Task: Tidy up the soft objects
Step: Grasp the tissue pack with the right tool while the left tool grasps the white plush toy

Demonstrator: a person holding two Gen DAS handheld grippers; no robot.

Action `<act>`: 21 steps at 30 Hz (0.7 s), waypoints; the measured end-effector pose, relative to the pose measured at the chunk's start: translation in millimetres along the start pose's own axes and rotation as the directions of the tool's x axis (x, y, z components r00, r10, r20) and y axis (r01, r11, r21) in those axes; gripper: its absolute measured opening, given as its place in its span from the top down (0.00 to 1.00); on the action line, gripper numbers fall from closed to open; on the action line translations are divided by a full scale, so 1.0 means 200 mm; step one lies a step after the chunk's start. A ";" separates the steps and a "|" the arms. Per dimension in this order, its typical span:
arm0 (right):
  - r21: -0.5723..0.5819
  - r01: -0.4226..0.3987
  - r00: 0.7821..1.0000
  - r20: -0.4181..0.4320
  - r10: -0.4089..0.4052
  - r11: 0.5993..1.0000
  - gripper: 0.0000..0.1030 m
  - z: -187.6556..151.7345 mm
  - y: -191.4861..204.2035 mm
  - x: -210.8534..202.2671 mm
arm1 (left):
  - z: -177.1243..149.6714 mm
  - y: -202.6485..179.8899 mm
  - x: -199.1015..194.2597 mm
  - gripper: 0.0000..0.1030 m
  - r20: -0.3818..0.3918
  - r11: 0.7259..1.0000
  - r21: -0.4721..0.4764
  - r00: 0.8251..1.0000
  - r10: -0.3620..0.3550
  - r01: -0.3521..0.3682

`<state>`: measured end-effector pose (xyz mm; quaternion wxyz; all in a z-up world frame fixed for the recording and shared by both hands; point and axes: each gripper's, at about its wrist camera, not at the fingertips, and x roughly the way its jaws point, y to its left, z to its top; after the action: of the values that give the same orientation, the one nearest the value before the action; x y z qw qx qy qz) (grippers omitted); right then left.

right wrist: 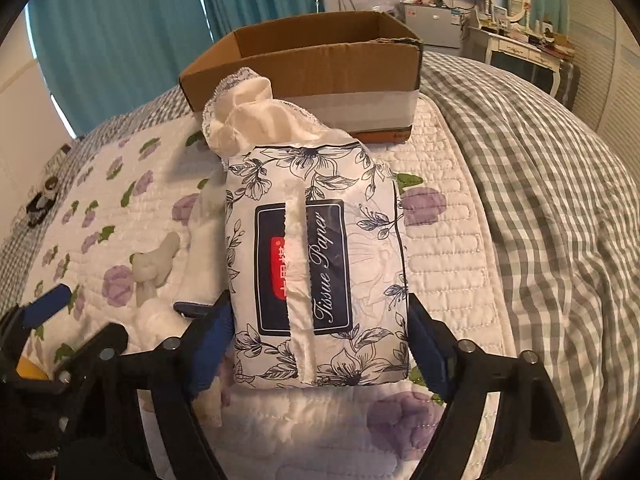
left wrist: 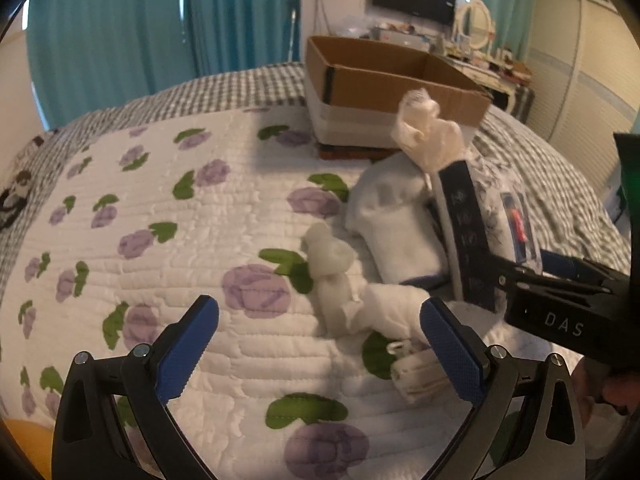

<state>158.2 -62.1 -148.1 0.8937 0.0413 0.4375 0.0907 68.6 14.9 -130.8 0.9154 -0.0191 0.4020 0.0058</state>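
Note:
A floral-printed tissue paper pack (right wrist: 316, 260) lies between the fingers of my right gripper (right wrist: 320, 312), whose blue pads press on its two long sides. A bunched white cloth (right wrist: 248, 116) rests on the pack's far end. In the left wrist view the pack (left wrist: 472, 232) stands tilted on edge, the cloth (left wrist: 428, 132) on top. My left gripper (left wrist: 320, 312) hangs open just above a knotted white soft piece (left wrist: 332, 268) on the quilt. A white folded cloth (left wrist: 392, 224) lies beside the pack, and a small white folded item (left wrist: 416, 372) lies by the right fingertip.
An open cardboard box (left wrist: 360, 84) sits on the bed behind the objects. The floral quilt (left wrist: 160, 200) covers a grey checked sheet (right wrist: 540, 200). Teal curtains hang at the back left, and a cluttered dresser (right wrist: 516, 44) stands at the back right.

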 end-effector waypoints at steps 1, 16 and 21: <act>0.006 0.002 1.000 0.010 -0.002 1.000 0.27 -0.01 -0.01 -0.02 | -0.01 -0.02 0.00 0.01 -0.007 1.000 0.008 1.000 -0.019 0.019; 0.033 0.044 0.998 0.047 -0.045 0.999 0.27 -0.02 -0.07 -0.14 | 0.02 -0.14 0.16 0.45 -0.107 0.989 0.050 0.985 -0.135 0.141; 0.028 0.028 0.998 0.051 -0.030 0.999 0.27 -0.02 -0.07 -0.15 | 0.00 -0.15 0.14 0.60 -0.111 0.987 0.077 0.985 -0.131 0.140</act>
<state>139.6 -81.3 -129.6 0.9053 0.0494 0.4160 0.0707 87.6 -14.8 -150.6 0.8910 -0.0080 0.4478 -0.0743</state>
